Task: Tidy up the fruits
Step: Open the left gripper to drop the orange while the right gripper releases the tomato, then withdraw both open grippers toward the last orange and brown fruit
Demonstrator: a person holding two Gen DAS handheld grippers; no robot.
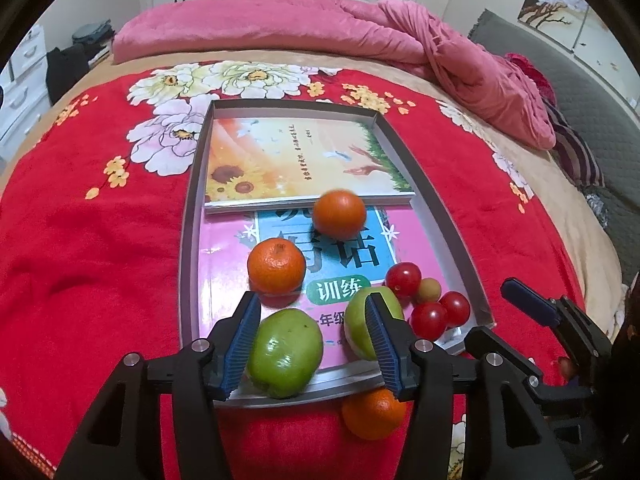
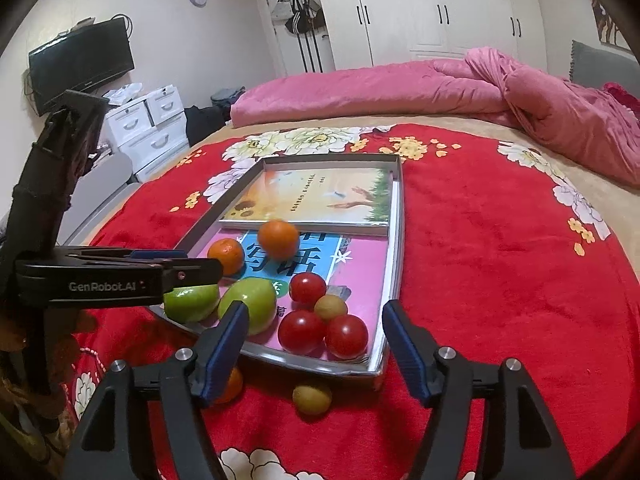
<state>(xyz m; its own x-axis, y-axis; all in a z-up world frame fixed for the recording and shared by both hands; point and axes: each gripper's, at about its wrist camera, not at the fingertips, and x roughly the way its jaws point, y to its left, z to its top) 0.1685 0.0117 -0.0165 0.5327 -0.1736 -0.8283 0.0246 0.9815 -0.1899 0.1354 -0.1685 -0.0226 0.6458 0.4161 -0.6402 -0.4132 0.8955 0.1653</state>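
Fruit mostly in tray (image 2: 394, 216) on bed; we see orange (image 1: 373, 414) and small yellow fruit (image 2: 312, 399) outside. Left hand-held gripper (image 1: 314, 346) and right hand-held gripper (image 2: 312, 348) apart, empty. Next: collect strays.

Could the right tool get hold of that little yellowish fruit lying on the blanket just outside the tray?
Probably yes. The right tool stands open, and the small yellowish fruit lies on the red blanket just below its fingers with nothing over it. The tray edge sits close behind.
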